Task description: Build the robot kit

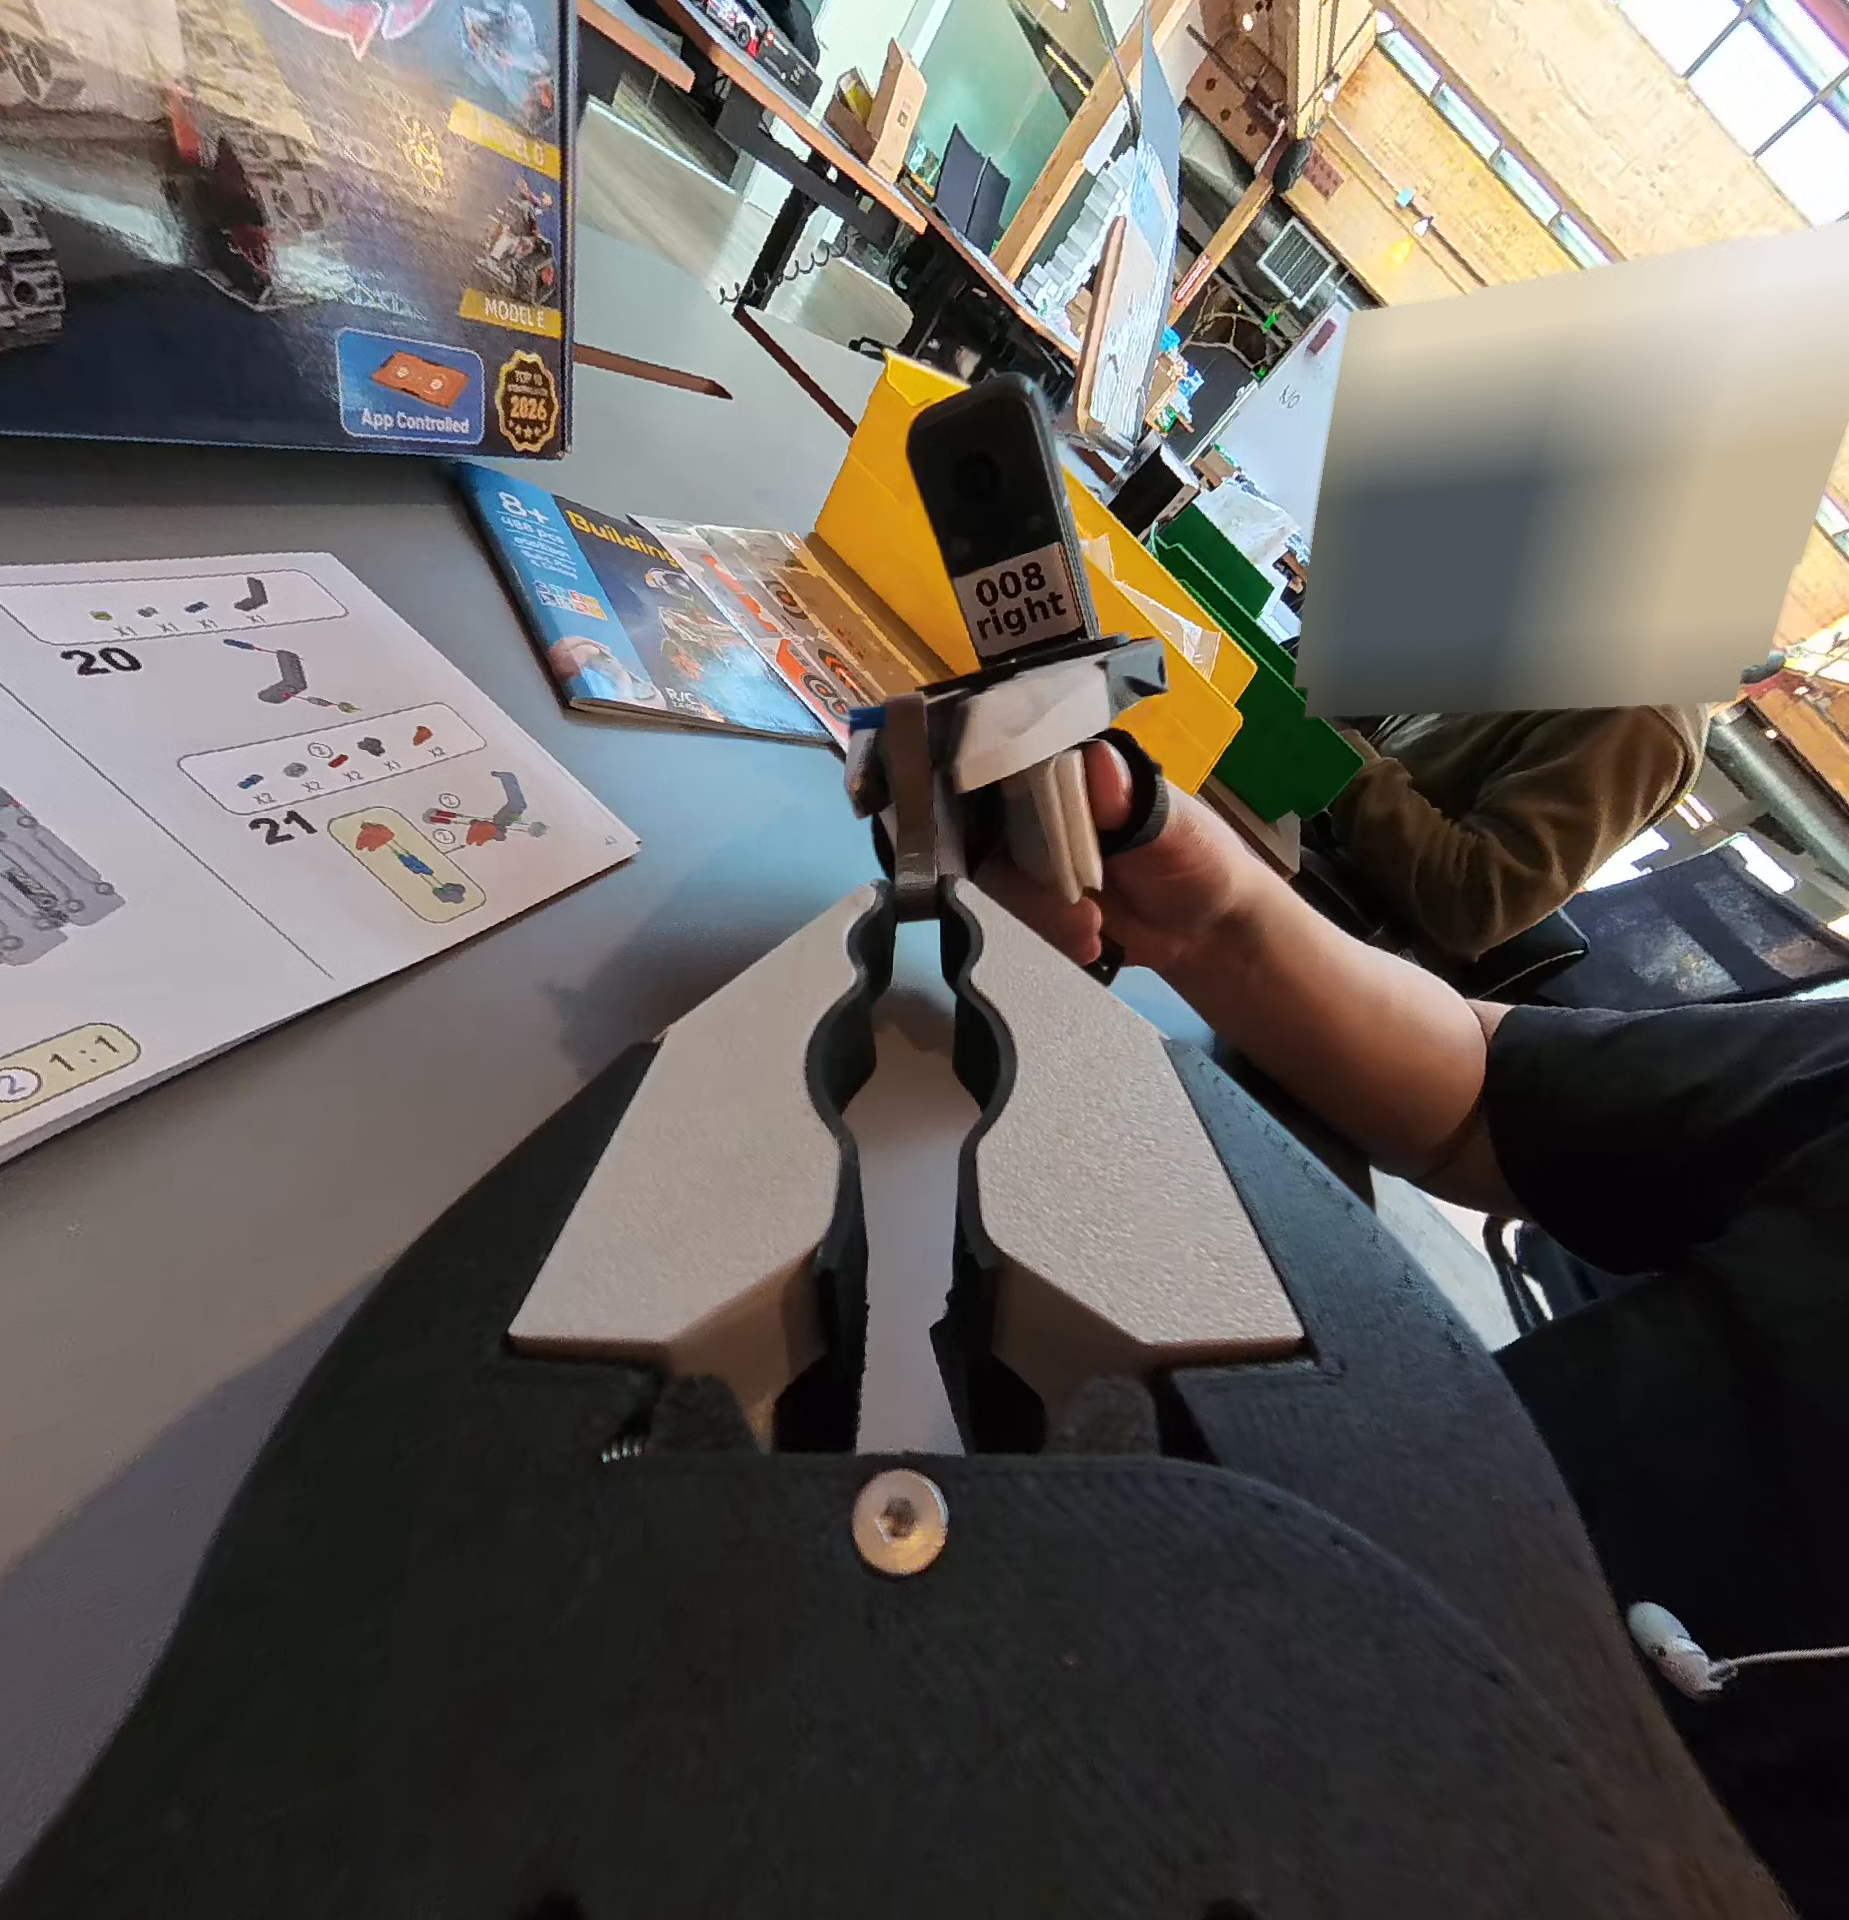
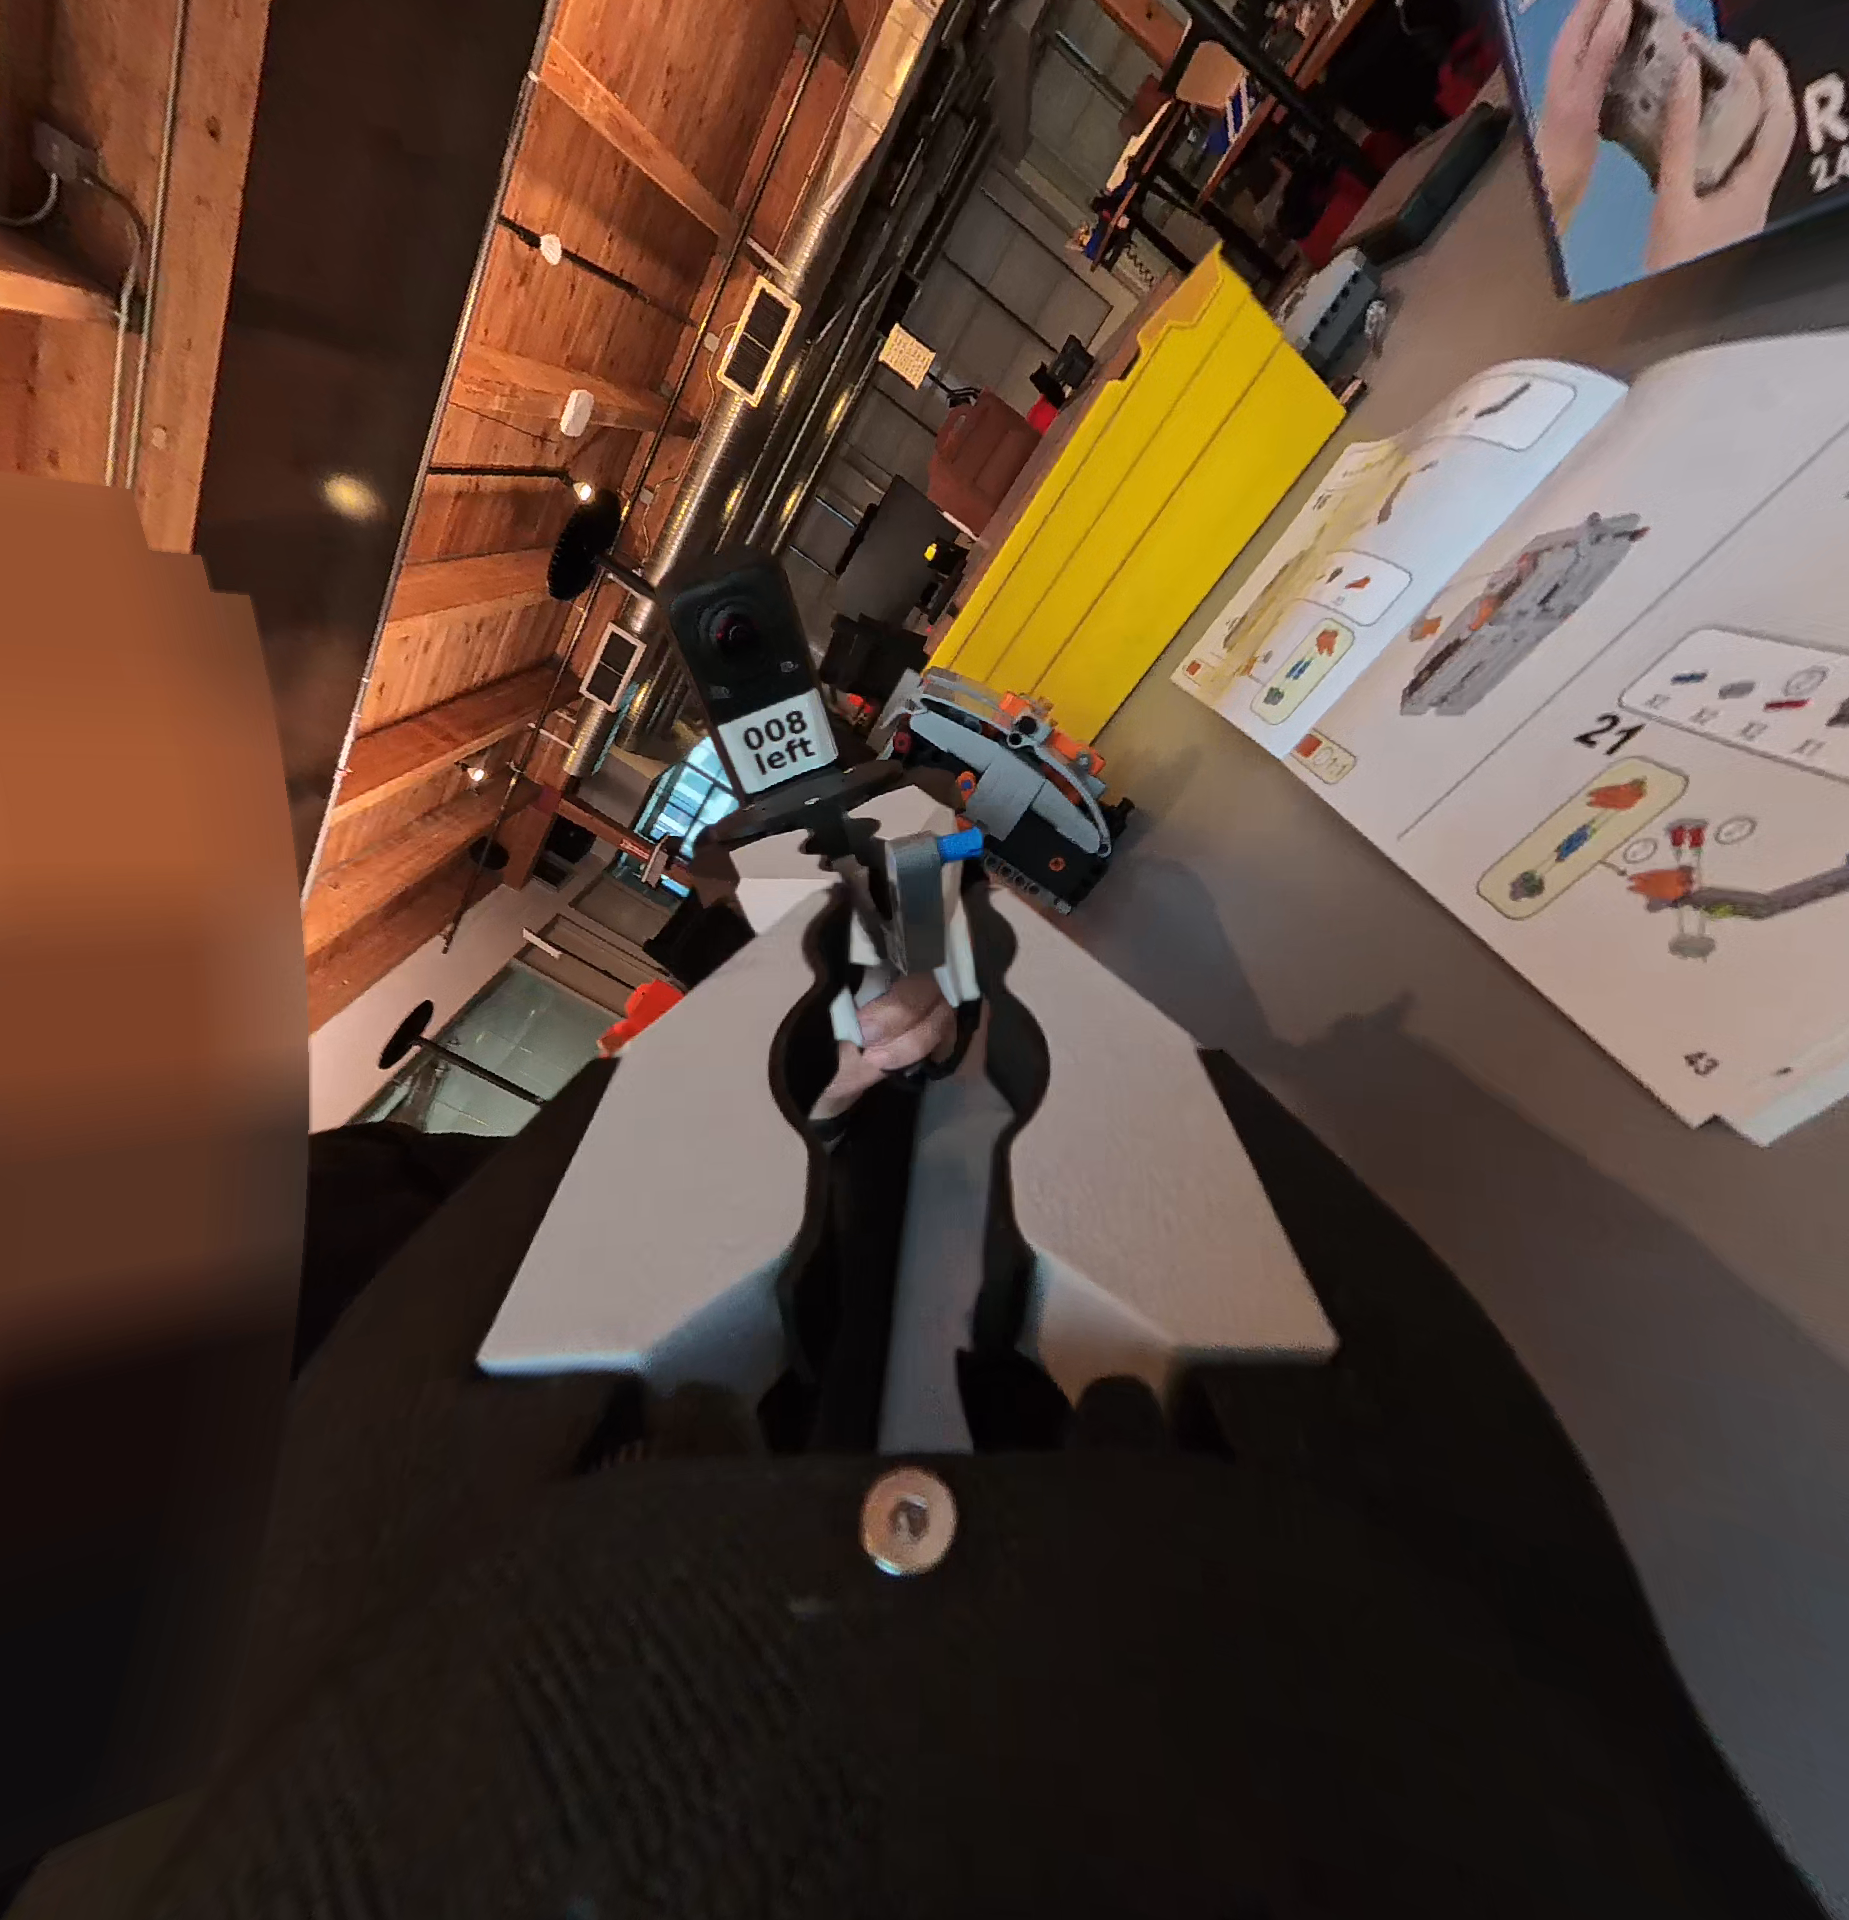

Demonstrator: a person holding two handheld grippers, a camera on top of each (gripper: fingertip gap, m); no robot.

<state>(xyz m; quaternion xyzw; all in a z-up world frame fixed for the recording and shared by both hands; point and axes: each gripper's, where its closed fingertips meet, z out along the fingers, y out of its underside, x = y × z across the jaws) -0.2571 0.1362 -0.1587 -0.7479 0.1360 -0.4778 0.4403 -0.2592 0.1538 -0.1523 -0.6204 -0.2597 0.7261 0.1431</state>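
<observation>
Left gripper [image 1: 915, 899]: fingers nearly closed, pinching one end of a grey angled beam [image 1: 912, 821]. Right gripper [image 2: 915, 940]: tips clamped on the same beam, blue pin [image 2: 958, 843] attached. Open instruction booklet [image 1: 276, 769] lies left on the grey table [image 1: 691, 831]; yellow bin [image 1: 1159, 644] stands far.

Toy box [image 1: 265, 218] cut off top and left. Open manual [image 1: 172, 831] runs past left edge. Grey beam [image 2: 915, 904] partly hidden between fingertips.
</observation>
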